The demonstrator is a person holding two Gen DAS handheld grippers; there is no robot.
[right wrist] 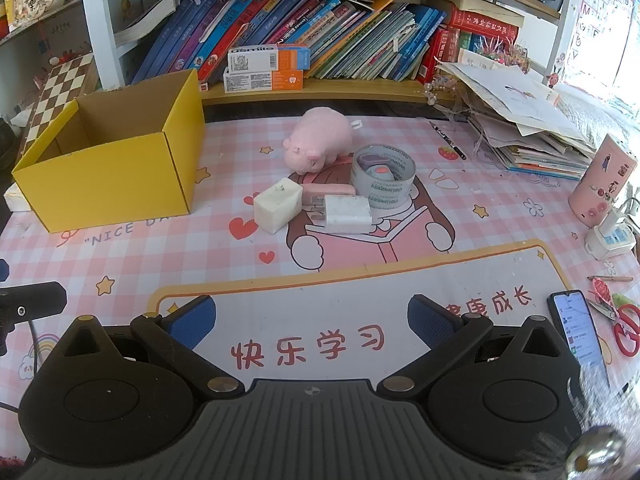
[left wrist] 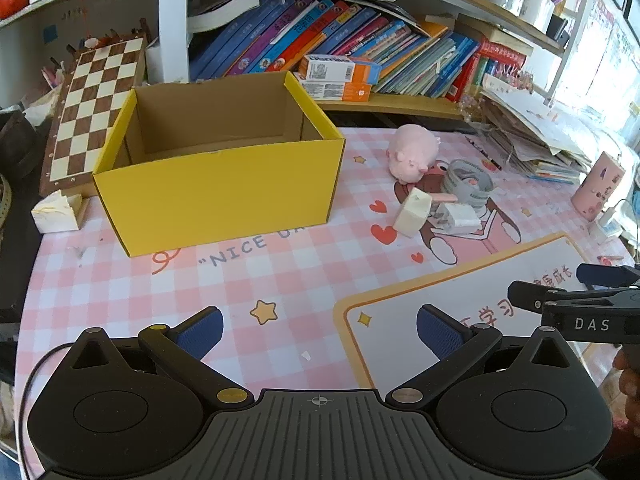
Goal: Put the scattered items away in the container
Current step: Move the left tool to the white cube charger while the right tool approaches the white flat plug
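Observation:
An open yellow cardboard box (left wrist: 224,192) (right wrist: 108,172) stands on the pink checked desk mat, and it looks empty. To its right lies a cluster: a pink plush pig (left wrist: 412,154) (right wrist: 316,144), a cream foam block (left wrist: 412,212) (right wrist: 277,207), a white charger (left wrist: 458,218) (right wrist: 347,213), a pink flat bar (right wrist: 328,189) and a grey tape roll (left wrist: 468,186) (right wrist: 382,176). My left gripper (left wrist: 320,330) is open and empty, low over the mat in front of the box. My right gripper (right wrist: 312,320) is open and empty, well short of the cluster.
A chessboard (left wrist: 96,112) leans behind the box. A bookshelf (right wrist: 320,32) lines the back. A paper stack (right wrist: 520,120), a pink cup (right wrist: 604,184), a phone (right wrist: 578,330) and red scissors (right wrist: 626,328) sit at the right. A tissue wad (left wrist: 56,212) lies left of the box.

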